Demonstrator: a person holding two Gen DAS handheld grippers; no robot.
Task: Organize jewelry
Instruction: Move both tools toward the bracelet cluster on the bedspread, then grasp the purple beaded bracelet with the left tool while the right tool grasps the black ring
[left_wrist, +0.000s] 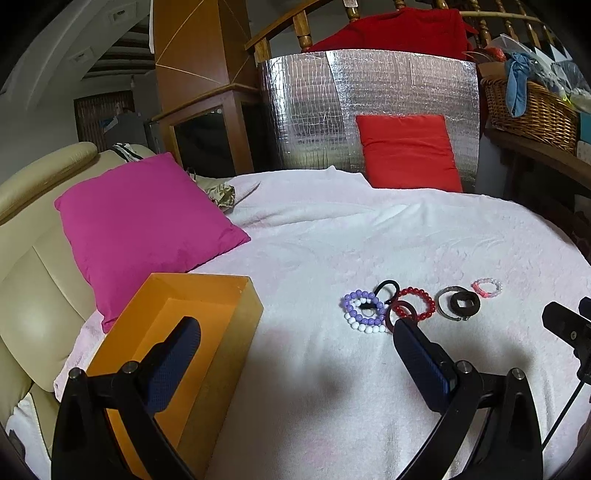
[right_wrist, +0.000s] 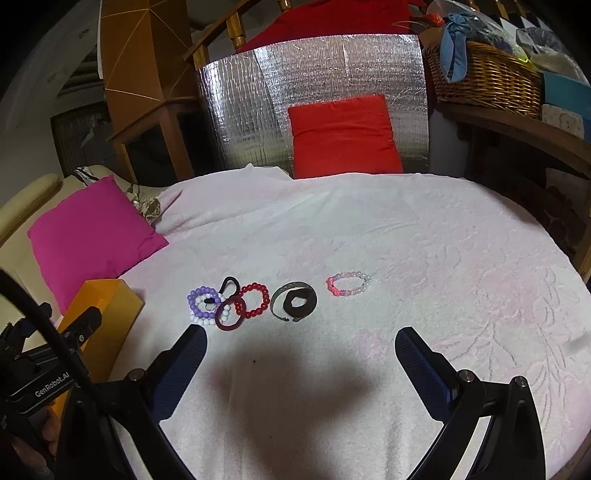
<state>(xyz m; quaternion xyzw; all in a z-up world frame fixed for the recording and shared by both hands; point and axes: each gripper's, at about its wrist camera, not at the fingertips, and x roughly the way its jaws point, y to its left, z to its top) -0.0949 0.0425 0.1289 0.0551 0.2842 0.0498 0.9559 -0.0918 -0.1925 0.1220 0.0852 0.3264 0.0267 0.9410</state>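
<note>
An orange box (left_wrist: 207, 314) stands at the left on the white towel (left_wrist: 369, 240). The left hand-held gripper (left_wrist: 295, 332) hangs spread wide, empty. Right of the box lie a purple-white bracelet (right_wrist: 202, 300), red bracelet (right_wrist: 255, 301), black scrunchie (right_wrist: 299, 302) and pink bracelet (right_wrist: 349, 283). The right hand-held gripper (right_wrist: 301, 341) hovers wide apart, empty.

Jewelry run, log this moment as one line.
left tool open | right tool open | bracelets on towel | orange box open, nothing held
</note>
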